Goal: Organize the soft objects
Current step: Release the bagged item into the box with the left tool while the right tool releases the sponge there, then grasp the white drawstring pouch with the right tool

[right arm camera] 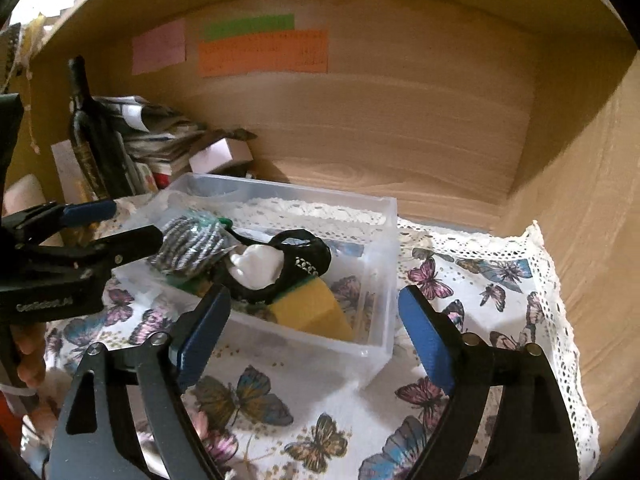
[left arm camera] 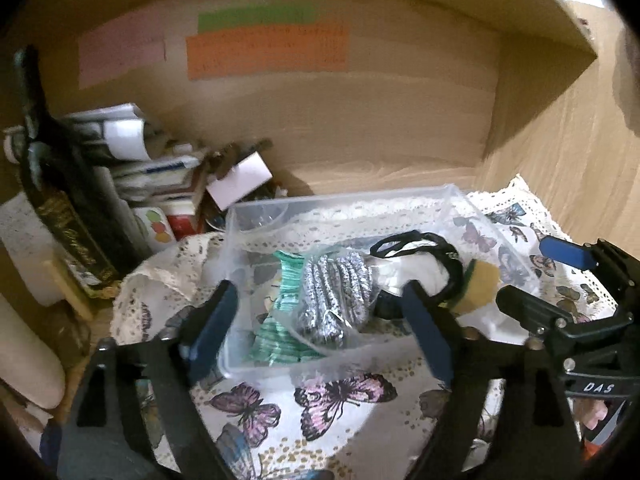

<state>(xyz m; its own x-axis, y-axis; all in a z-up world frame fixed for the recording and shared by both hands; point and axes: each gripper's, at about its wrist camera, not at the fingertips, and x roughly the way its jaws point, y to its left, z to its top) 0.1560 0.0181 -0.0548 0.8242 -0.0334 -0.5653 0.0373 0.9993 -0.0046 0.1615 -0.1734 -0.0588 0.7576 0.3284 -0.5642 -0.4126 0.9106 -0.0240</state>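
Observation:
A clear plastic bin (left arm camera: 448, 194) (right arm camera: 380, 344) stands on the butterfly cloth. In it lie a grey-and-white knitted roll (left arm camera: 336, 296) (right arm camera: 188, 248), a green cloth (left arm camera: 286, 304), a black-and-white soft piece (left arm camera: 428, 256) (right arm camera: 276, 264) and a yellow sponge (left arm camera: 480, 284) (right arm camera: 316, 312). My left gripper (left arm camera: 320, 332) is open and empty just in front of the bin; it also shows from the side in the right wrist view (right arm camera: 120, 228). My right gripper (right arm camera: 312, 332) is open and empty at the bin's near wall, and shows in the left wrist view (left arm camera: 536, 276).
The butterfly cloth (left arm camera: 340, 400) (right arm camera: 480, 280) covers a wooden shelf with back and side walls (right arm camera: 400, 120). At the left stand a dark bottle (left arm camera: 60, 200) (right arm camera: 88, 128), stacked papers and boxes (left arm camera: 160, 168) (right arm camera: 160, 140). Coloured notes (right arm camera: 260, 48) are stuck on the back wall.

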